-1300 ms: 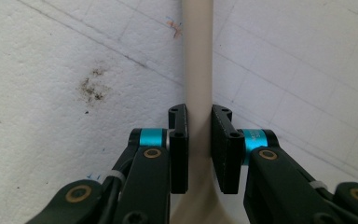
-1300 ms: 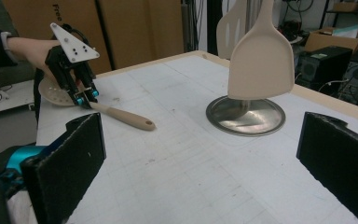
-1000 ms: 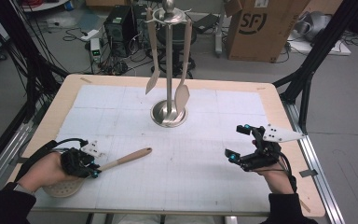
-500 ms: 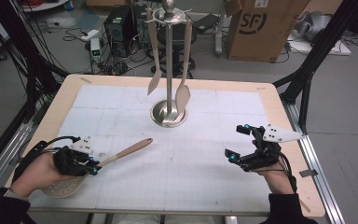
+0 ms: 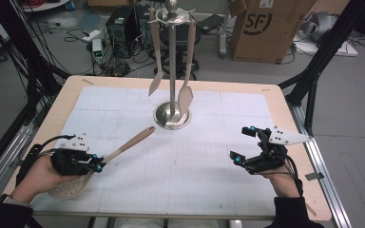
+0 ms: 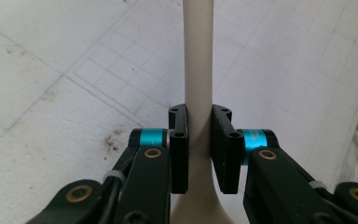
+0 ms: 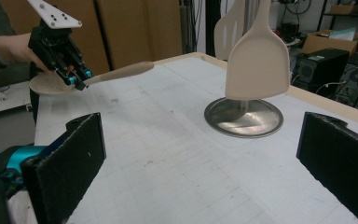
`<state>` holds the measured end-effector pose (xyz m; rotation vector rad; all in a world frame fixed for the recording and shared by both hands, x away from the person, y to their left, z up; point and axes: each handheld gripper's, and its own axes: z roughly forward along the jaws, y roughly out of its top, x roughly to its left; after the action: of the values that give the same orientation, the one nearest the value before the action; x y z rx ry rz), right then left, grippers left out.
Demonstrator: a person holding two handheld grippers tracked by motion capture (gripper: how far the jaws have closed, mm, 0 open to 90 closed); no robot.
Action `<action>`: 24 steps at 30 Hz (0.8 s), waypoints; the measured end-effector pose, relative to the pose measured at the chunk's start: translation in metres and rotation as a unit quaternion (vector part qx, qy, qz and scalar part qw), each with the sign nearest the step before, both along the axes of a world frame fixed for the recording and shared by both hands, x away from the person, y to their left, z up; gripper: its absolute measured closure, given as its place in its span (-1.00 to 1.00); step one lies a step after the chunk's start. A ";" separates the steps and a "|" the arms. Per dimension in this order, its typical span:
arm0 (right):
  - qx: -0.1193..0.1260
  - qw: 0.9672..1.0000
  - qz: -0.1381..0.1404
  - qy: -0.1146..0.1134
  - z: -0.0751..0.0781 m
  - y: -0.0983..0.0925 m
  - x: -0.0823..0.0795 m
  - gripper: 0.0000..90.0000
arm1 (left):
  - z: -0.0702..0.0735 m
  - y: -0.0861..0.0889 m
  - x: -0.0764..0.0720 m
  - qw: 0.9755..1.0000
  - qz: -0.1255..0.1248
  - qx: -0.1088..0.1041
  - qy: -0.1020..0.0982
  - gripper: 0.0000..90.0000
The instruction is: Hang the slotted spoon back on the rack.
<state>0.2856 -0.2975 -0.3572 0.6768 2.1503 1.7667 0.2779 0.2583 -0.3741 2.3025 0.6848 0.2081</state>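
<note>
A beige perforated skimmer spoon [image 5: 123,147] is lifted off the mat at the near left, its handle [image 6: 198,70] pointing toward the metal rack. My left gripper [image 5: 99,165] is shut on the handle near the bowl, and both pads [image 6: 179,149] press the stem in the left gripper view. The spoon's bowl [image 5: 69,187] hangs under the hand. From the right gripper view the spoon [image 7: 116,72] and left gripper [image 7: 77,80] appear at far left. My right gripper [image 5: 246,145] rests open at the near right, with nothing between its pads [image 7: 70,163].
A steel utensil rack [image 5: 172,61] stands on its round base [image 5: 172,118] at the mat's far centre, with two beige spatulas [image 5: 186,95] hanging from it. One spatula [image 7: 258,56] hangs close ahead of the right gripper. A cardboard box [image 5: 261,28] stands behind the table.
The left gripper has risen with the spoon and shifted slightly left, lifting the handle tip up and toward the rack. The right gripper has stayed still.
</note>
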 end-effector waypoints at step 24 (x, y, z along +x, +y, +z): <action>0.000 1.000 0.000 0.000 0.000 0.000 0.001 -0.99 | 0.017 0.004 -0.004 0.980 0.079 -0.162 -0.088 0.75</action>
<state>0.2864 -0.2976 -0.3574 0.6771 2.1494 1.7659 0.2744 0.2622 -0.3574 1.8964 0.7500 0.3442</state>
